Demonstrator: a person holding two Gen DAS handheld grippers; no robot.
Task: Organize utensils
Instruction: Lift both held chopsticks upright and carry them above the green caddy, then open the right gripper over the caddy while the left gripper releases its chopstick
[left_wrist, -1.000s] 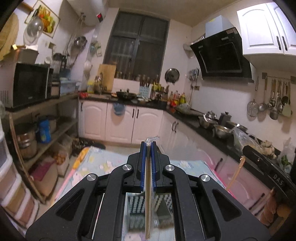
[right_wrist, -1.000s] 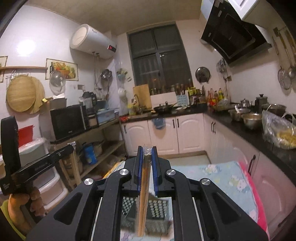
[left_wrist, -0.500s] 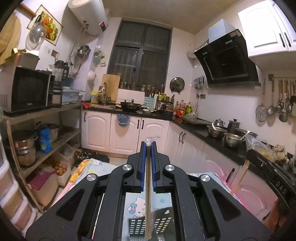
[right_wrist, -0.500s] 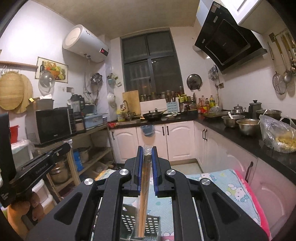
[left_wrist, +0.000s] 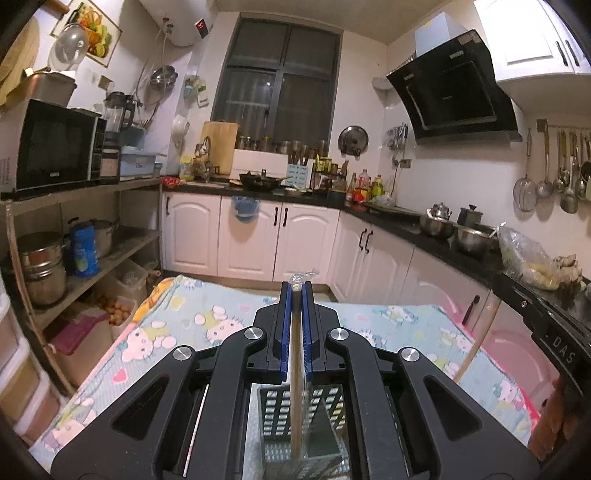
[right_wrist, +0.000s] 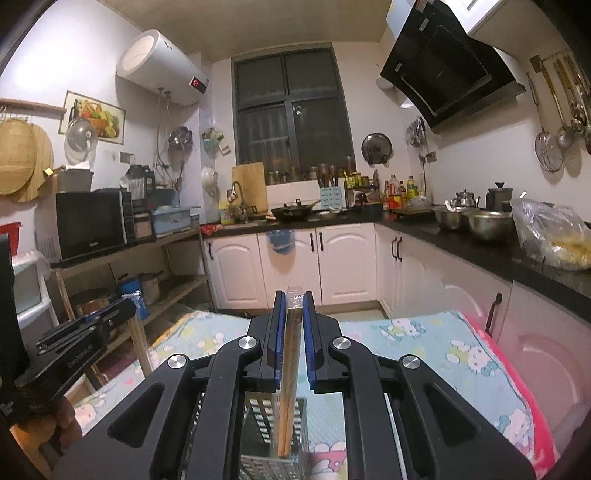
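left gripper (left_wrist: 296, 291) fingers clenched on wrapped chopsticks (left_wrist: 295, 384) above perforated metal holder (left_wrist: 291, 413) | right gripper (right_wrist: 294, 301) fingers clenched on second wrapped pair (right_wrist: 289, 376) over same holder | right view only: my left hand (right_wrist: 62, 424) | both: cartoon-print bench cloth (left_wrist: 177, 325)

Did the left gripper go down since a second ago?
Yes. The left gripper has sunk: its tips sat level with the far cabinet doors before and now sit at their base, over the cloth.
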